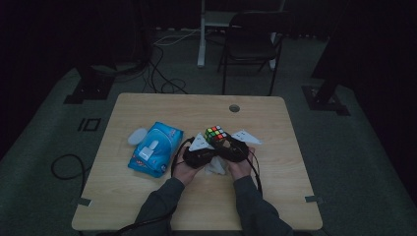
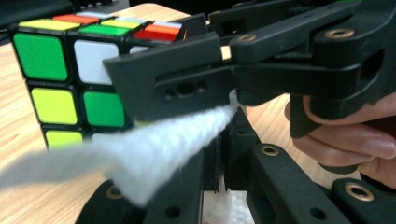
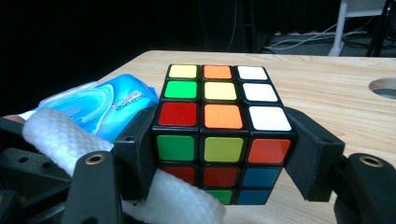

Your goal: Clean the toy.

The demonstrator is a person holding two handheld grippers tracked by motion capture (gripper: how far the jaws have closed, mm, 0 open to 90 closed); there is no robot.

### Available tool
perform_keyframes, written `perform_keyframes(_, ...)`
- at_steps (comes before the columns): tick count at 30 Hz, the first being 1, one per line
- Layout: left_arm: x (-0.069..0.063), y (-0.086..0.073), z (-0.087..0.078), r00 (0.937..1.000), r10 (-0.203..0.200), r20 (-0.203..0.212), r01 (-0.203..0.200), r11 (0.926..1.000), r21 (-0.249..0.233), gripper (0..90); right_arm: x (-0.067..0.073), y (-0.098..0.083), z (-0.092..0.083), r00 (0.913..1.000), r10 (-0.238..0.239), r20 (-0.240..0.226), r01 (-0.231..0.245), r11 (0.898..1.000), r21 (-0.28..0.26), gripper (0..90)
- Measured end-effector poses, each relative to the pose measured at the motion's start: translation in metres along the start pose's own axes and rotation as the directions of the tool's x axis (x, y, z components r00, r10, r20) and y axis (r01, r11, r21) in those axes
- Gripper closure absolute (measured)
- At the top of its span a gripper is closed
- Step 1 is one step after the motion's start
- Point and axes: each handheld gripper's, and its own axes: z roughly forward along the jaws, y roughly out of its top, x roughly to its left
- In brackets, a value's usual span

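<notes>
A wooden table [image 1: 147, 196] holds a blue wipes pack [image 1: 156, 147] at left. At centre, the right gripper [image 3: 224, 154] clamps a cube [image 3: 219, 126] steady, so the left gripper [image 2: 215, 163], pinching a white wipe [image 2: 154, 149], can clean it.

Scrambled puzzle cube [image 3: 223, 135] upright above the table, white wipe [image 2: 154, 149] against its side.

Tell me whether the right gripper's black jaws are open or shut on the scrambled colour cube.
Shut on it: in the right gripper view the right gripper has a black jaw pressed flat against each side of the scrambled colour cube.
</notes>
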Motion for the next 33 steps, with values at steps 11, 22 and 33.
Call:
perform_keyframes(11, 0.003, -0.01, 0.008, 0.9998, 0.004, -0.017, -0.003, 0.9982, 0.059, 87.3, 0.002, 0.001, -0.001, 1.0, 0.003, -0.009, -0.003, 1.0, -0.007, 34.4)
perform_keyframes(22, 0.003, -0.008, 0.007, 1.0, -0.005, -0.007, 0.005, 0.9992, 0.04, 87.2, 0.001, 0.002, -0.001, 0.9997, 0.014, -0.018, -0.014, 1.0, -0.018, 34.4)
perform_keyframes(33, 0.002, -0.003, 0.003, 1.0, 0.006, 0.006, -0.006, 1.0, -0.003, 87.2, 0.004, 0.001, 0.0, 0.9989, 0.024, -0.04, -0.025, 1.0, -0.006, 34.4)
